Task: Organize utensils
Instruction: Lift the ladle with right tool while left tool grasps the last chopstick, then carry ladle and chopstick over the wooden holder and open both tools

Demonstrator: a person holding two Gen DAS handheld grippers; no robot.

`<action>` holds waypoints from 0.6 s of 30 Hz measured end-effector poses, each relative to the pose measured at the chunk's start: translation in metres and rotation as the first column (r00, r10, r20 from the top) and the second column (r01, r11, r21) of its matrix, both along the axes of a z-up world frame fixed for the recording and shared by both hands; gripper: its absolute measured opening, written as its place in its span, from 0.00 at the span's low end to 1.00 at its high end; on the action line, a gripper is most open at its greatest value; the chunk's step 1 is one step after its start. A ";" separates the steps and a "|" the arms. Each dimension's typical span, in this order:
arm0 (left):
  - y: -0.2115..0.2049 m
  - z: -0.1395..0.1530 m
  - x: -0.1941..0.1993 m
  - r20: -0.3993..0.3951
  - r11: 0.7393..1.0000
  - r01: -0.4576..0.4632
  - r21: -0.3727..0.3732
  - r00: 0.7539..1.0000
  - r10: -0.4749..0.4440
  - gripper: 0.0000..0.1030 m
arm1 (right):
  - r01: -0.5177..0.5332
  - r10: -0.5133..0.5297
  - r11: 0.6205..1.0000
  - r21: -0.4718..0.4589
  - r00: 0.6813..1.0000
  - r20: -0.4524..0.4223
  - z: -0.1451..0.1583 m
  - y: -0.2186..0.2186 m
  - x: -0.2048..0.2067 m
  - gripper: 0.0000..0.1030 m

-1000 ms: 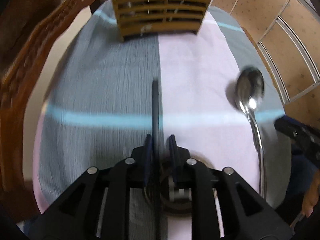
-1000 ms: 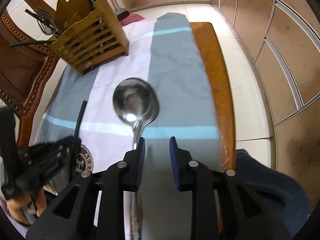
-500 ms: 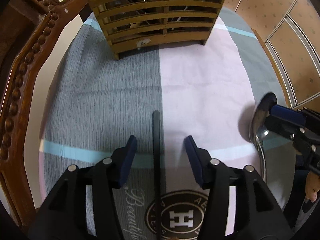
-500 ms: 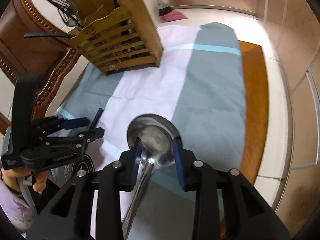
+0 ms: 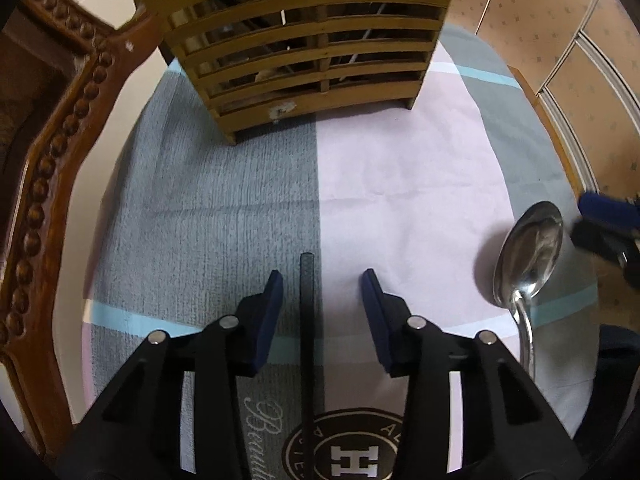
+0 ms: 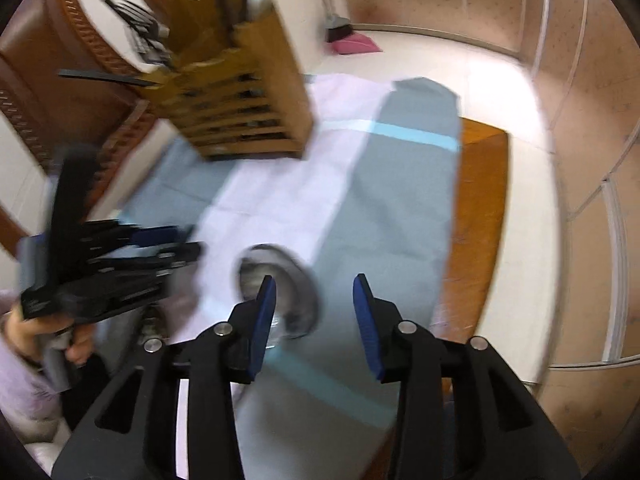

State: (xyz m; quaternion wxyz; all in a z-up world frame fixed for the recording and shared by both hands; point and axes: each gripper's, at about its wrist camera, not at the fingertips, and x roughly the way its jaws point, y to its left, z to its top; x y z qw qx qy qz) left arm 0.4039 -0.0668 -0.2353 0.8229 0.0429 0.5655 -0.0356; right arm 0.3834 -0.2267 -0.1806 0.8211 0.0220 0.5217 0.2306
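Note:
A thin black utensil (image 5: 307, 320) lies flat on the tablecloth between the jaws of my left gripper (image 5: 322, 276). The jaws are closing, and neither pad touches it. A steel spoon (image 5: 528, 256) rests on the cloth to the right, bowl up. In the right wrist view, which is blurred, my right gripper (image 6: 314, 280) hovers over the spoon (image 6: 292, 280). Its jaws are opening, and the bowl sits partly behind the left finger, ungripped. The slatted wooden utensil holder (image 5: 312, 52) stands at the far end with dark utensils in it.
A pink and grey tablecloth (image 6: 400, 200) covers the wooden table (image 6: 480, 200). A carved wooden chair back (image 5: 52, 160) borders the left side. A hand (image 6: 24, 332) holds the left gripper (image 6: 188, 242). The right gripper's blue pad (image 5: 604, 212) shows beside the spoon.
My left gripper has let go of the black utensil, spread its jaws and moved nearer the holder. The right gripper's jaws have widened and it has rolled, with the spoon now towards its left finger.

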 end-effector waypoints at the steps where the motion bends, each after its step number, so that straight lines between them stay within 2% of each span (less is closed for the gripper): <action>1: -0.002 -0.001 0.001 0.003 1.000 0.000 0.002 1.000 0.000 0.41 | -0.006 0.006 1.000 0.001 1.000 -0.012 -0.003 0.000 0.004 0.39; 3: 0.000 -0.002 0.002 0.002 1.000 -0.007 -0.011 1.000 0.007 0.42 | -0.033 0.035 0.999 0.036 0.998 -0.051 -0.012 0.002 0.011 0.39; 5: 0.003 -0.002 0.003 0.000 1.000 -0.015 -0.017 1.000 0.015 0.47 | -0.054 0.056 0.998 0.037 0.996 -0.067 -0.017 0.009 0.015 0.39; 9: 0.008 -0.004 0.007 -0.011 0.999 -0.018 -0.048 1.000 0.018 0.46 | -0.084 0.087 0.996 0.038 0.992 -0.091 -0.024 0.024 0.016 0.37; 10: 0.009 -0.004 0.008 -0.008 0.999 -0.016 -0.051 1.000 0.016 0.39 | -0.090 0.093 0.995 0.040 0.991 -0.092 -0.025 0.026 0.015 0.25; 11: 0.008 -0.003 0.008 -0.001 0.999 -0.014 -0.051 1.000 0.014 0.25 | -0.094 0.097 0.995 0.037 0.991 -0.088 -0.025 0.028 0.014 0.18; 12: 0.025 -0.001 0.003 -0.001 0.999 -0.010 -0.054 1.000 0.009 0.19 | -0.099 0.101 0.994 0.038 0.991 -0.082 -0.024 0.030 0.013 0.11; 13: 0.026 -0.001 0.004 -0.004 0.998 -0.012 -0.055 1.000 0.012 0.07 | -0.098 0.101 0.994 0.045 0.992 -0.073 -0.022 0.030 0.012 0.09; 18: 0.034 0.004 0.004 0.011 0.996 -0.029 -0.079 0.999 0.030 0.06 | -0.065 0.066 0.997 0.029 0.998 -0.015 -0.008 0.025 0.006 0.04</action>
